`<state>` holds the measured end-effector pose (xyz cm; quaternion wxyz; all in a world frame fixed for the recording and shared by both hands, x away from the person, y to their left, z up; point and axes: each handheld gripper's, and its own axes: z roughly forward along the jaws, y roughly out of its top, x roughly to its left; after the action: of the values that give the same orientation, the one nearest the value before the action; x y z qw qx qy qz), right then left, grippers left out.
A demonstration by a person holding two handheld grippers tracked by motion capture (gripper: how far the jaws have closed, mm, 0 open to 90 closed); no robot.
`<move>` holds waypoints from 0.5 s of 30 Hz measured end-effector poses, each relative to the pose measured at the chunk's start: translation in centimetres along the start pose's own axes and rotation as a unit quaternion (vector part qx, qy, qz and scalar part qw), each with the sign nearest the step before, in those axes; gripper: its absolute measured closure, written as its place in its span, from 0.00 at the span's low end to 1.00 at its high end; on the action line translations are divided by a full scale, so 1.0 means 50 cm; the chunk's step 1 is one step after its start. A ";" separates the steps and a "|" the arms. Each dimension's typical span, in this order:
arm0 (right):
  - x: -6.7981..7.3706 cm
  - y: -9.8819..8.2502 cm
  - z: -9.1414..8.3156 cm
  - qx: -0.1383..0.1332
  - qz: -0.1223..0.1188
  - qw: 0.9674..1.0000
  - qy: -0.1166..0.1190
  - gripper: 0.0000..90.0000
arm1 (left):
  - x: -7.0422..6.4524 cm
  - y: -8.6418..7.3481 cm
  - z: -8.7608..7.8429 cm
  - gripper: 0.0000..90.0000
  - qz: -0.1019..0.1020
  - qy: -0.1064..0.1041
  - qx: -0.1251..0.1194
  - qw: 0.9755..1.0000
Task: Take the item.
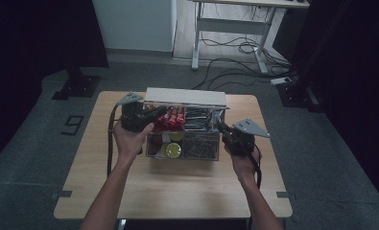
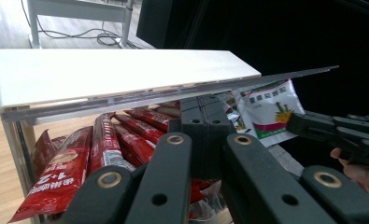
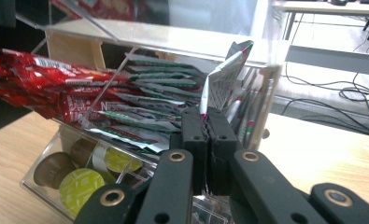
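Note:
A clear organiser box [image 1: 184, 155] with a white-topped lid [image 1: 184, 97] stands on the wooden table. It holds red sachets [image 2: 102, 144], green-and-white sachets [image 3: 159, 93] and coffee pods [image 3: 81, 184] in the lower front tray. My left gripper [image 2: 205, 100] is at the box's left. Its jaws are shut, with their tips at the edge of the raised clear lid panel [image 2: 275, 77]. My right gripper [image 3: 208, 114] is at the box's right end, shut on a white sachet [image 3: 224, 79] with green and red print. It holds the sachet upright over the right compartment. The left gripper view shows that sachet [image 2: 266, 109] too.
The table [image 1: 177, 191] has bare wood in front of the box and on both sides. Beyond it stands a white desk frame [image 1: 235, 28] with cables on the floor. Black stand bases [image 1: 76, 86] sit on the floor left and right of the table.

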<state>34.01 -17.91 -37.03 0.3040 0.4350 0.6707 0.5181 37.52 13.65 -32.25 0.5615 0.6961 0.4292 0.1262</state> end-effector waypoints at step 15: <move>-0.019 -0.001 -0.048 -0.032 0.032 0.999 0.024 0.97 | 0.004 -0.001 -0.001 1.00 -0.003 0.002 -0.002 1.000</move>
<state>32.31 -19.79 -36.46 0.2847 0.4335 0.6467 0.5593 37.58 13.82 -32.33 0.5625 0.6933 0.4323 0.1270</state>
